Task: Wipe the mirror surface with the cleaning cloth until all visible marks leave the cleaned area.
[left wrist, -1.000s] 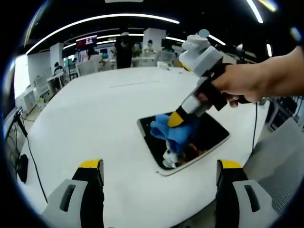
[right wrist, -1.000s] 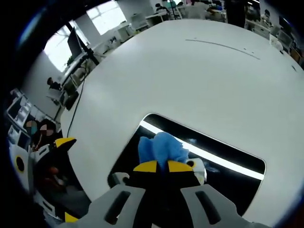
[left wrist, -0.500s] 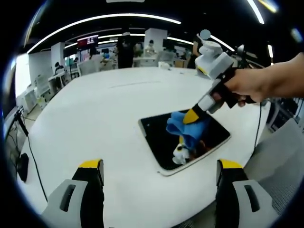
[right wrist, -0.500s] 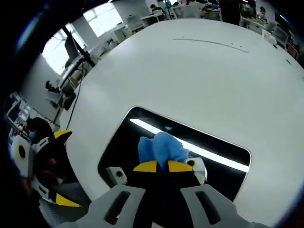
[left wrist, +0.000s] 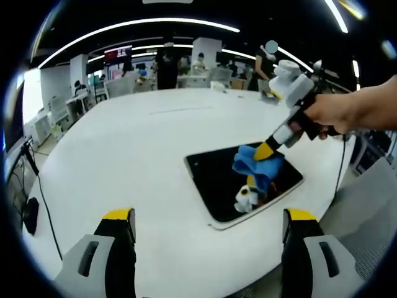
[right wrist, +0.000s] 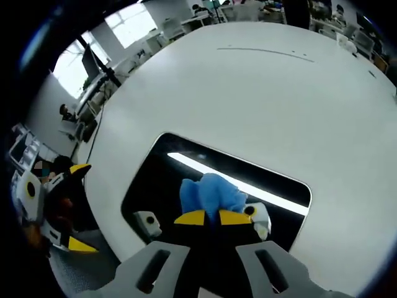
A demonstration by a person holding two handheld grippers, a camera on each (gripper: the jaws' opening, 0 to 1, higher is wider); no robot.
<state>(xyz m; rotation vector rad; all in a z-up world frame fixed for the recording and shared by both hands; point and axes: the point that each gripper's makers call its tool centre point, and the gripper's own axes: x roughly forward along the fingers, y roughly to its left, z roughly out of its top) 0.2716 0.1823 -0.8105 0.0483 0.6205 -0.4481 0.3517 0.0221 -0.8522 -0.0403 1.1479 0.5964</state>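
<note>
Left claw [left wrist: 209,231] hovered nearest, jaws wide apart and empty, just short of the mirror's [left wrist: 218,184] near edge. Mirror lay flat on the white bench [left wrist: 124,155], thin dark rectangular slab with rounded corners. Right claw [right wrist: 206,218] was clamped on the blue cleaning cloth [right wrist: 211,194], cloth bunched and pressed on the glass toward the mirror's right half in left gripper view [left wrist: 257,166]. Judgement: cloth was soft and light, best pinched at the bunch so loose folds drag flat. Mirror looked stiff, slick and fragile, likely to slide on the bench; moderate downward pressure, steady its rim if it shifts. Couldn't make out any marks at this resolution.
</note>
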